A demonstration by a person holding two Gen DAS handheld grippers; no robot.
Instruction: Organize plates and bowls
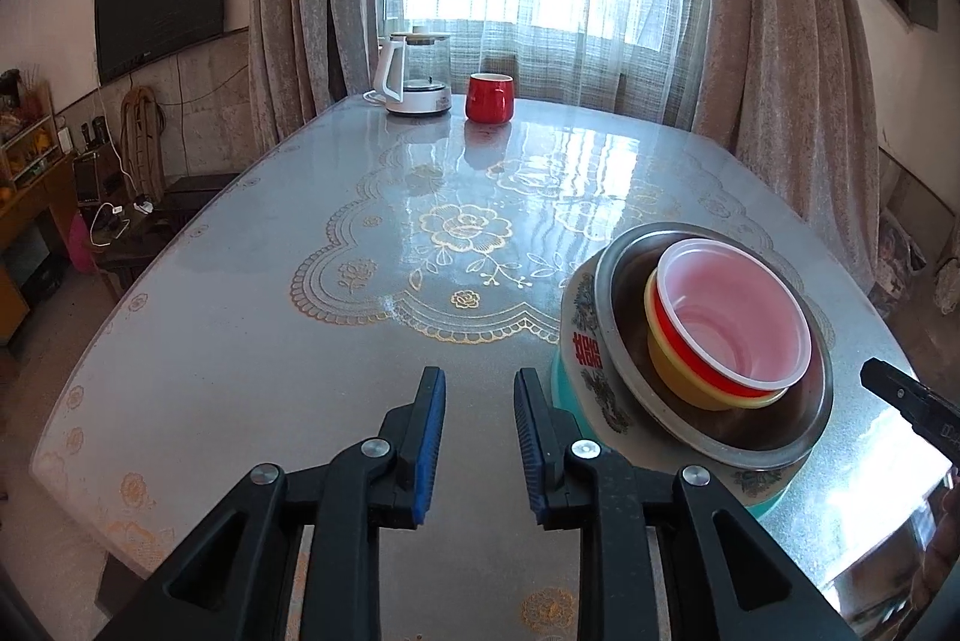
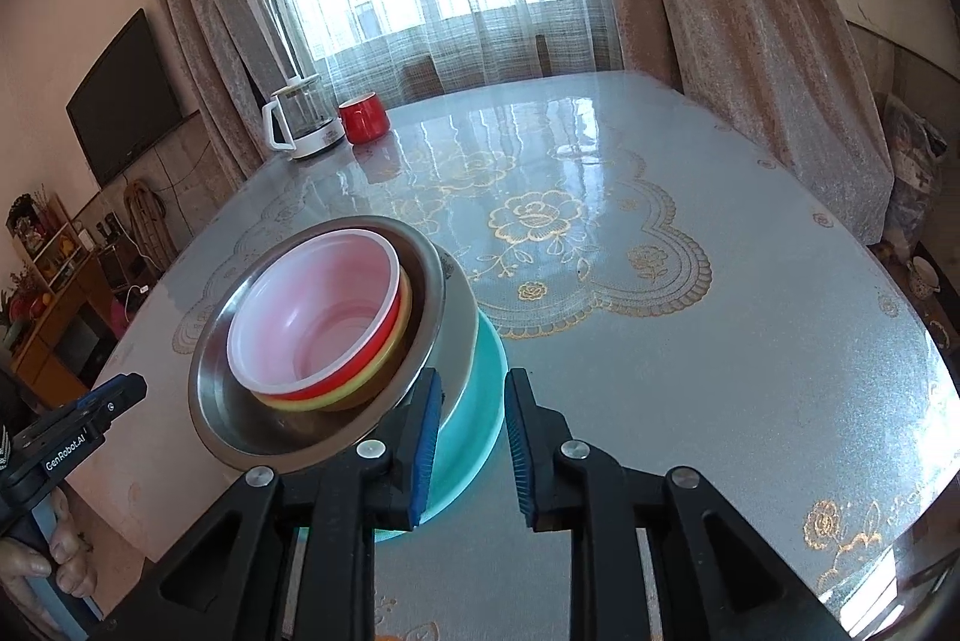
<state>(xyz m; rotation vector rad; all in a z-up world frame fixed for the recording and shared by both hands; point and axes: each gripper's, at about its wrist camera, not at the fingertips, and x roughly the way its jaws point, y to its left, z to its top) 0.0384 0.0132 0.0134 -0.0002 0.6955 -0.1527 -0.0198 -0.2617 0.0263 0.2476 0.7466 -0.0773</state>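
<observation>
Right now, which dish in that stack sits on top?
The white-lined red plastic bowl, nested in the yellow bowl, inside the steel bowl; patterned plate and teal plate lie underneath.

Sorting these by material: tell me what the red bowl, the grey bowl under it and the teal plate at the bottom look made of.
Red bowl: likely thin plastic; white, slightly see-through inside, thin rim.
Grey bowl: looks like stainless steel; brushed grey sheen with reflections along its wide rim.
Teal plate: probably melamine or plastic; smooth, even colour with a soft gloss, though glazed ceramic can't be ruled out.
</observation>
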